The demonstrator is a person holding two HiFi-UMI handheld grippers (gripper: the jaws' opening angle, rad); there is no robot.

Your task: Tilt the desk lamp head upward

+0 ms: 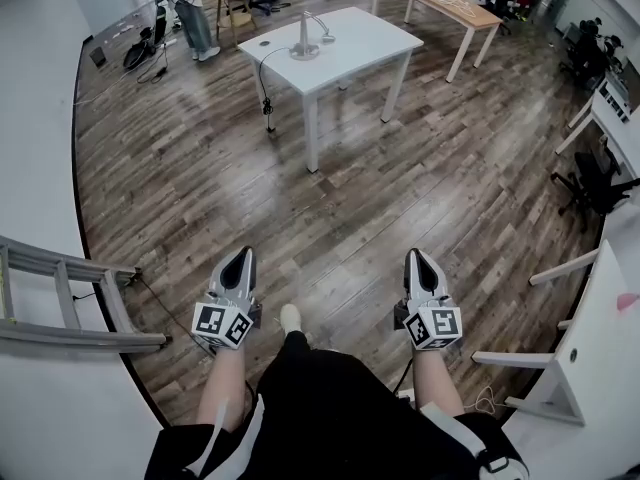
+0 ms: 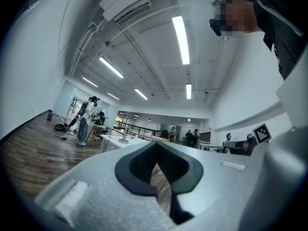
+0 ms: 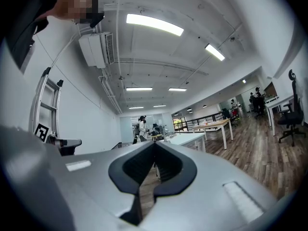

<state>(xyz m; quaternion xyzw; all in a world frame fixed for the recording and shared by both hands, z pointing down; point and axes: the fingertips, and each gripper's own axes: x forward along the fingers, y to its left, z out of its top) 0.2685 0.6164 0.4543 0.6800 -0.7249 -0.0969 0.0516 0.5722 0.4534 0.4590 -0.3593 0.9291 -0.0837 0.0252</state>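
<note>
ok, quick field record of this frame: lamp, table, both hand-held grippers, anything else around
desk lamp: on the table, untouched
white table: across the wood floor, well ahead of both grippers
left hand-held gripper: shut, empty, held low by the person's body
right hand-held gripper: shut, empty, held low too
cable: hangs off the table's near-left edge
ladder: left edge, by the wall
bystander: beyond the table, far left

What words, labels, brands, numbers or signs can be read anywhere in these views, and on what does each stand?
No word, brand or number is readable in any view.
Square markers, black-and-white patterns rather than text: on the cubes of the left gripper and the right gripper.
Air conditioner on the wall: any label is too small to read.
</note>
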